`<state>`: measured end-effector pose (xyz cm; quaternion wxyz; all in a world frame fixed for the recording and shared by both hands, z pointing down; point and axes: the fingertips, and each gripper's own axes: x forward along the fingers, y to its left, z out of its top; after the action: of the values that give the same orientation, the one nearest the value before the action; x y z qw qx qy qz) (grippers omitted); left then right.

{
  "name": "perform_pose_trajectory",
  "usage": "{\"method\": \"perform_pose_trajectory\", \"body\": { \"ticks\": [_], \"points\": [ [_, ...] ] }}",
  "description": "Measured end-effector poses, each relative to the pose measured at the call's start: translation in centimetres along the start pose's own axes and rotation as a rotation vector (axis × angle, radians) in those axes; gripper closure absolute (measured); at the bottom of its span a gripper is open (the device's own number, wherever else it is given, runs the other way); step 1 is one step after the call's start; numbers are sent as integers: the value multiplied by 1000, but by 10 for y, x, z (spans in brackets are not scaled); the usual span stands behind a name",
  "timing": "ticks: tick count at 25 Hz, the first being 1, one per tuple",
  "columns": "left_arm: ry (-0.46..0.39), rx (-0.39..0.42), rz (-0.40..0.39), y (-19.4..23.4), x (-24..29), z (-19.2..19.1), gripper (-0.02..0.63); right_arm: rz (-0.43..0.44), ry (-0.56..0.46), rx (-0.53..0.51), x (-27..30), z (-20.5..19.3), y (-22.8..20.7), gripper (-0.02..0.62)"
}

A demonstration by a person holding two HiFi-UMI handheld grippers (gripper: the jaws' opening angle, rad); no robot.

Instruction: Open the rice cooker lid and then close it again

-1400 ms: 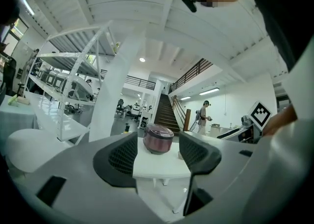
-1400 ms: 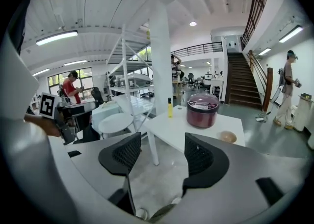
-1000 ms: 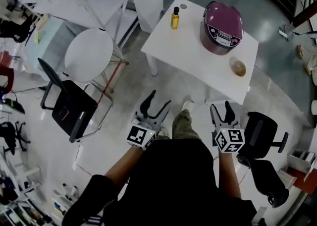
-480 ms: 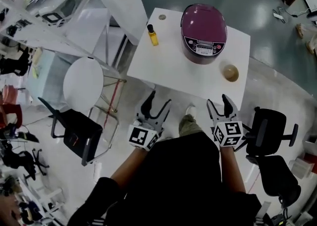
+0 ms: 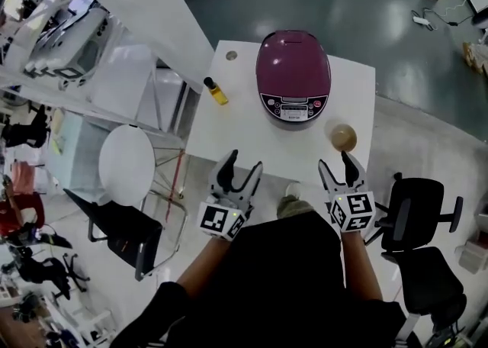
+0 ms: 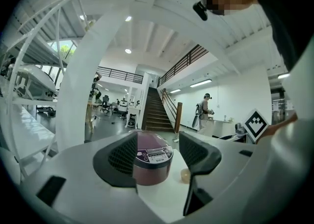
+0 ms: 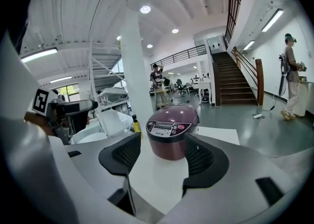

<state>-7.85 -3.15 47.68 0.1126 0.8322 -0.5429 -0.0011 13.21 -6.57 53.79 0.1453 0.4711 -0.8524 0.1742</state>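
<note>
1. Table point(image 5: 244, 139), white, square: bears every item below. The person stands at its near edge.
2. Rice cooker point(image 5: 293, 72), purple: mid-table toward the far side, lid down, control panel facing the person. Untouched, so the step in hand is judged to be the approach, with opening not yet begun.
3. Left gripper point(image 5: 244, 162): jaws wide apart, nothing between them, over the near table edge, well short of the cooker.
4. Right gripper point(image 5: 335, 162): jaws likewise wide and empty. Next move probably calls for one gripper to reach forward to the lid's front release (catch itself too small to make out).
5. Bottle point(image 5: 215, 91), yellow liquid: left of the cooker, apart.
6. Bowl point(image 5: 342, 137), small: near the cooker's front right.
</note>
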Motion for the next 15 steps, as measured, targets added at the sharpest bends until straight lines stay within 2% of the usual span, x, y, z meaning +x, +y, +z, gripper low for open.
{"method": "perform_pose_trajectory", "body": {
  "ticks": [6, 15],
  "points": [
    [-3, 12, 1, 2, 40, 0, 365, 47, 9, -21, 24, 7, -15, 351],
    [7, -2, 12, 9, 66, 0, 365, 115, 5, -44, 60, 28, -15, 351]
  ]
}}
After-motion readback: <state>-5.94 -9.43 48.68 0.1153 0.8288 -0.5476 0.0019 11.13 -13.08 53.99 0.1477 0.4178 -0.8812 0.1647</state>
